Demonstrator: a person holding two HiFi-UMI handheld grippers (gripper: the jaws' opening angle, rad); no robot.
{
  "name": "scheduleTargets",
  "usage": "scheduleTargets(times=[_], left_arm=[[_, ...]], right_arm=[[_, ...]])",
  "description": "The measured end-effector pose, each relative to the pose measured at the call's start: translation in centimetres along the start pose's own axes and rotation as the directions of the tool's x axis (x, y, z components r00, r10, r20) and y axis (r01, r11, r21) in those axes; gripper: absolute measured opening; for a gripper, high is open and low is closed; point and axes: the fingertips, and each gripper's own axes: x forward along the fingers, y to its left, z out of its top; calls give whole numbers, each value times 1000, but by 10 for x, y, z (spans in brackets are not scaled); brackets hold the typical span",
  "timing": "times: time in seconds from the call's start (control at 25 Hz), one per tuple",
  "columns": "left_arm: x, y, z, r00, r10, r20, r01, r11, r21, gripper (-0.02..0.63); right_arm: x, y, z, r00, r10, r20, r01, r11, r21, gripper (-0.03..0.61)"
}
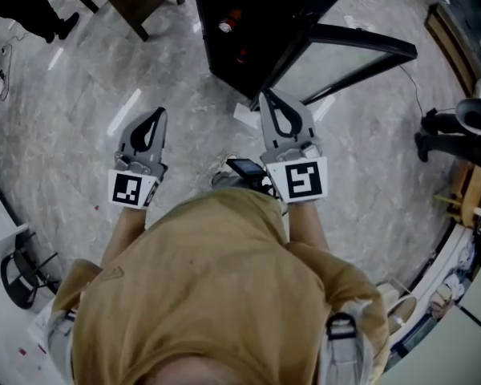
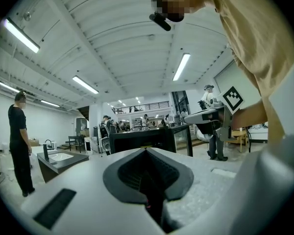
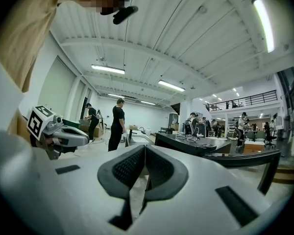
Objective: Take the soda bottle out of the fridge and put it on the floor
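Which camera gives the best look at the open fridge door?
The head view: the door shows from above, swung wide open. The right gripper view catches it only edge-on and low; the left gripper view shows it small and far.

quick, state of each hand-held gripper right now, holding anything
left hand-held gripper: closed, nothing between its jaws
right hand-held gripper: closed, nothing between its jaws
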Motion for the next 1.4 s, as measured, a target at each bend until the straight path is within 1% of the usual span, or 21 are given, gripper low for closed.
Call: scheduleTargets(times=[0.12,0.28,0.4,0.52,0.56,0.72,0.84,0.96,1.08,1.2,1.32,1.4], left_arm=[[38,22,-3,1000,8,-10,-8,1000,19,-5],[78,44,-8,999,13,-29,-12,1000,25,-5],[94,47,-8,999,16,-46,-14,999,45,-5],[108,50,-4,998,16,-53,-12,997,75,-5],[111,52,-3,998,19,-55,-15,997,78,-6],[115,67,-4,997,39,-67,-34,996,77,-5],[114,82,-5,995,72,-64,-66,993,93,-6],[109,104,-3,993,102,-53,-95,988,123,-5],[103,125,-8,992,111,-60,-103,987,120,-5],[104,139,-18,993,96,-68,-89,991,99,-5],[120,147,-26,998,33,-52,-29,996,83,-5],[131,155,-28,1000,-14,-28,16,997,71,-5]], right_arm=[[38,-19,-12,1000,22,4,-22,999,24,2],[80,-32,-25,998,61,17,-62,998,26,2],[93,-39,-27,996,79,39,-81,995,54,2],[103,-51,-39,996,82,20,-84,992,96,2],[108,-53,-41,996,87,14,-88,991,96,2],[122,-44,-35,991,129,22,-130,991,42,1],[125,-40,-42,991,134,16,-135,989,66,2],[130,-35,-58,992,126,-21,-123,988,94,2],[141,-29,-55,991,124,-43,-121,990,70,2],[156,-22,-46,992,119,-47,-118,993,30,2],[172,-15,-47,993,97,-71,-97,995,2,2],[185,-11,-48,994,63,-86,-64,998,-5,2]])
